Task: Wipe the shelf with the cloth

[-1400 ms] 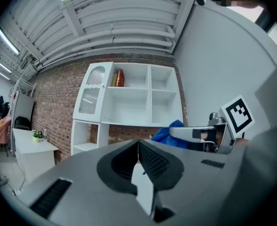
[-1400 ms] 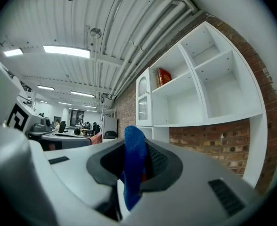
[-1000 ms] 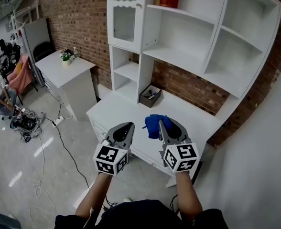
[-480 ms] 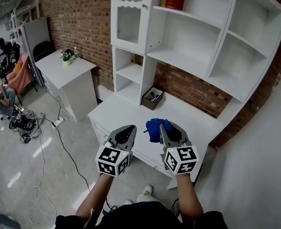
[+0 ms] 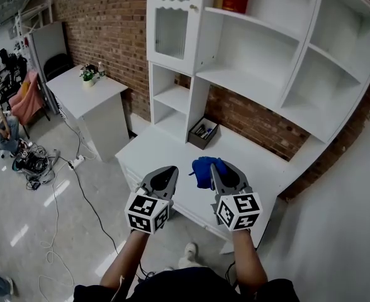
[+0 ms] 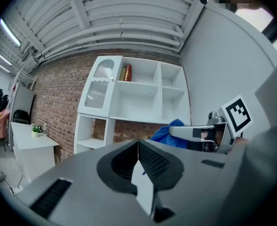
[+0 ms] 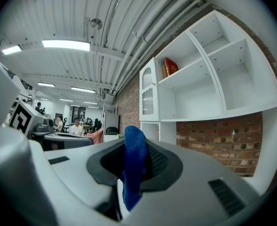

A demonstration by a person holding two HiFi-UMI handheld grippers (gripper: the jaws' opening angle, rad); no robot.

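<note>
Head view puts both tools low at centre frame, over the near edge of the white desk (image 5: 166,146), well short of the shelf (image 5: 248,80) that fills the upper right. The right gripper (image 5: 214,166) is clenched on the blue cloth (image 5: 201,170), which bunches out past its tips toward the left, so the rag leads and can meet a board first. The left gripper (image 5: 167,172) sits just beside it, closed and idle, probably held level simply to be out of the way. A dark box (image 5: 202,132) stands on the desk at the foot of the shelf. Left gripper view shows its jaws pressed together with nothing between them, the cloth a blue lump at right centre. Right gripper view shows a fold of cloth pinched upright between the jaws at lower centre, with empty shelf bays at upper right. Wiping, I judge, has not begun; the reach to the shelf comes next.
</note>
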